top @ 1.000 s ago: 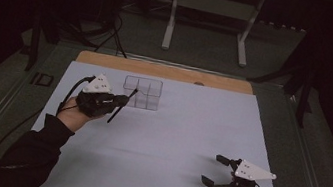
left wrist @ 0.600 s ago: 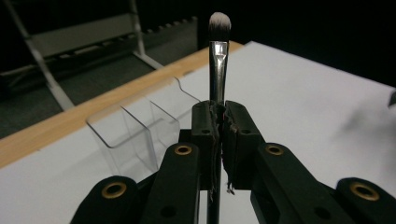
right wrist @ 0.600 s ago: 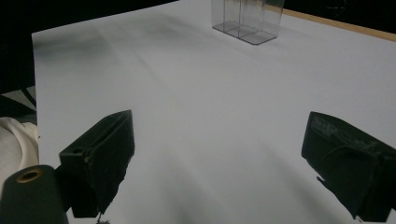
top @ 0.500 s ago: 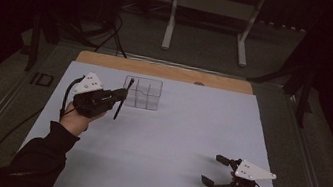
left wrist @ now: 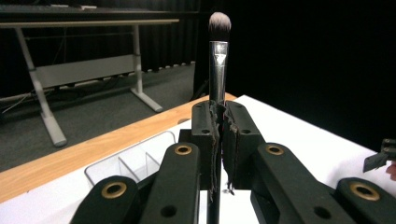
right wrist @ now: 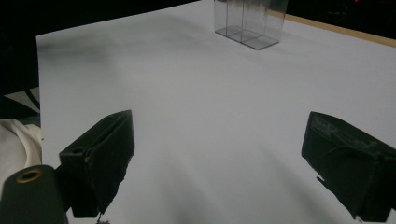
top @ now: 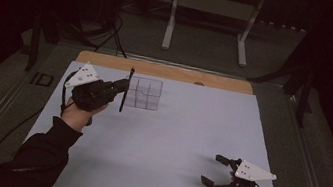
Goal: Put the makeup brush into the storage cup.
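My left gripper [top: 122, 86] is shut on a makeup brush [top: 126, 89], holding it nearly upright just left of a clear plastic organiser [top: 144, 92]. In the left gripper view the brush [left wrist: 218, 56] rises from between the closed jaws, its silver ferrule and pale bristle tip on top, with the organiser [left wrist: 133, 161] below and to the left. My right gripper [top: 215, 171] rests at the table's near right with its jaws wide apart and nothing between them. The right gripper view has the organiser [right wrist: 250, 23] far off at the top.
A white sheet [top: 167, 139] covers the table, with a wooden strip [top: 168, 71] along its far edge. A small dark object [top: 43, 79] lies off the sheet at the left. A white table frame [top: 210, 9] stands on the floor behind.
My left gripper has risen a little and moved toward the organiser, turning the brush from slanted to nearly upright. The right gripper has stayed put.
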